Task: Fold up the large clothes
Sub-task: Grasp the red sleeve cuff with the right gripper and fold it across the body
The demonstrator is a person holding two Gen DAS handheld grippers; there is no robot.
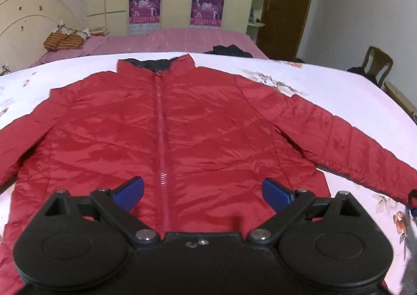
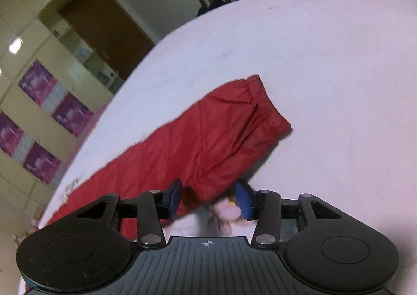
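The red jacket (image 1: 166, 125) lies zipped and flat on the bed (image 1: 351, 91). The right gripper (image 2: 208, 197) has its jaws half-spread around the sleeve (image 2: 208, 133), not pinching; the left gripper (image 1: 202, 193) hangs wide open above the hem. Slick fabric could slip free.

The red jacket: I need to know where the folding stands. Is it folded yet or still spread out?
Spread out. The red jacket lies flat, front up and zipped, on the bed sheet, its sleeve stretched out sideways.

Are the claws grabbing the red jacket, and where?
Left claw holds nothing, open over the jacket's front. Right claw straddles the sleeve near its cuff; a grip cannot be told.
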